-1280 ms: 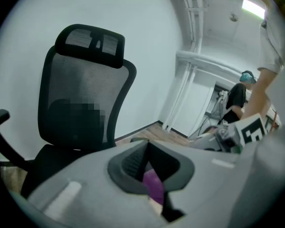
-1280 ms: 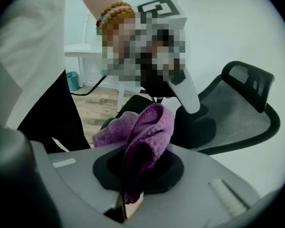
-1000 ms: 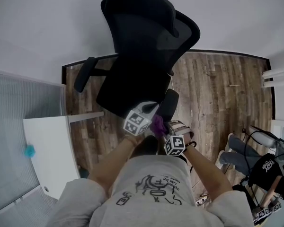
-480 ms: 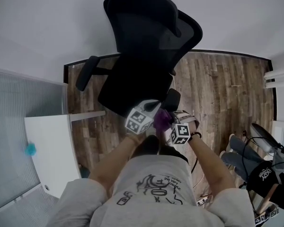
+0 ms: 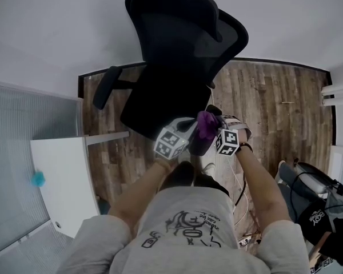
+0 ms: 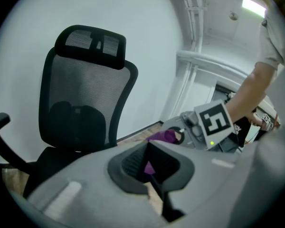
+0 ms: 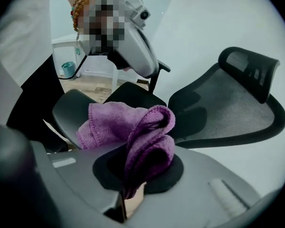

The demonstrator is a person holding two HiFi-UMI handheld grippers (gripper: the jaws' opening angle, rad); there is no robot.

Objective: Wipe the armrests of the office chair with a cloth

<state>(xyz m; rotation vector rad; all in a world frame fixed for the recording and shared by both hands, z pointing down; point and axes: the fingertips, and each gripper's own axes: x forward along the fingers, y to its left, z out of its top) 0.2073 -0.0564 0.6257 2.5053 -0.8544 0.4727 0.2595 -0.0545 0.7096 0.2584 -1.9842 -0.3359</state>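
Note:
The black mesh office chair (image 5: 177,56) stands before me on the wood floor. A purple cloth (image 5: 206,123) lies bunched on the chair's right armrest (image 5: 199,146). My right gripper (image 5: 214,133) is shut on that cloth; in the right gripper view the cloth (image 7: 133,127) folds out of the jaws of the right gripper (image 7: 142,165) onto the armrest pad (image 7: 73,108). My left gripper (image 5: 187,133) hovers just left of the cloth, jaws together on nothing I can see. In the left gripper view the left gripper (image 6: 149,163) faces the cloth (image 6: 164,137). The other armrest (image 5: 103,87) is bare.
A white desk (image 5: 63,187) with a small teal object (image 5: 37,180) stands at the left. Bags and cables (image 5: 323,216) crowd the floor at the right. A white wall is behind the chair. A teal bin (image 7: 67,69) shows in the right gripper view.
The right gripper has slid the cloth forward along the right armrest, away from me. The left gripper has followed a little way beside it.

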